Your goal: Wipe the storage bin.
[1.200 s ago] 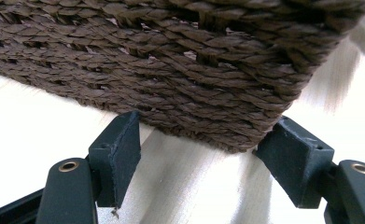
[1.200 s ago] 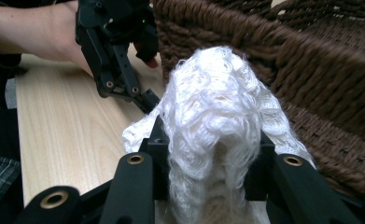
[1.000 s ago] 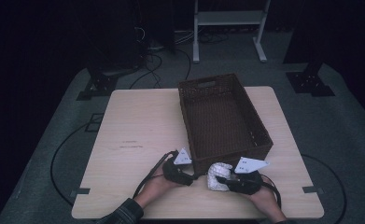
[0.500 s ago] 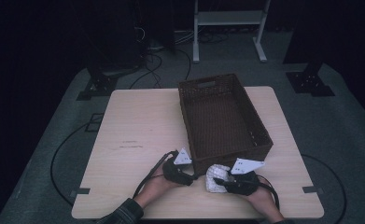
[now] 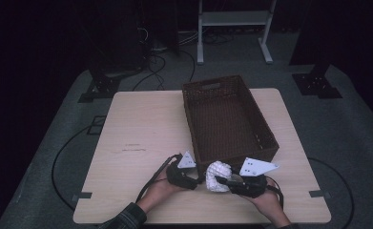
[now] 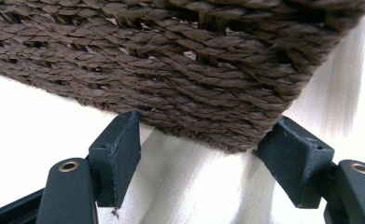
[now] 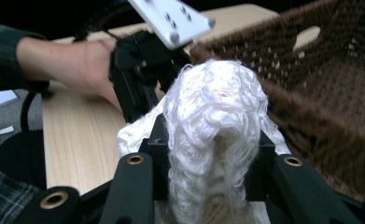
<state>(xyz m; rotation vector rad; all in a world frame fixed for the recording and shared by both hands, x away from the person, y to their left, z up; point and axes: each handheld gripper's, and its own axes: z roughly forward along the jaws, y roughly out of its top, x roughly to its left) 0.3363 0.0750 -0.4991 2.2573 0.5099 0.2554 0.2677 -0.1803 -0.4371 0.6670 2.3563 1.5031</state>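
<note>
High view: at the near edge of a pale wooden tabletop point(image 5: 141, 129), a person's right tongs point(image 5: 221, 179) clamp a fluffy white yarn bundle point(image 5: 218, 175), held just in front of the near wall of a dark woven basket point(image 5: 251, 155). Left tongs point(image 5: 197, 180) rest beside the bundle, jaws parted with nothing between them, their tips flanking the basket's near corner in the left gripper view. Right gripper view shows yarn bulging between the closed jaws.

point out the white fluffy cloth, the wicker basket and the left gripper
white fluffy cloth point(image 7: 215, 121), right gripper view, its bunched top
wicker basket point(image 5: 268, 135), high view, its right rim
left gripper point(image 6: 196, 156), left gripper view, midway between its fingers
</note>
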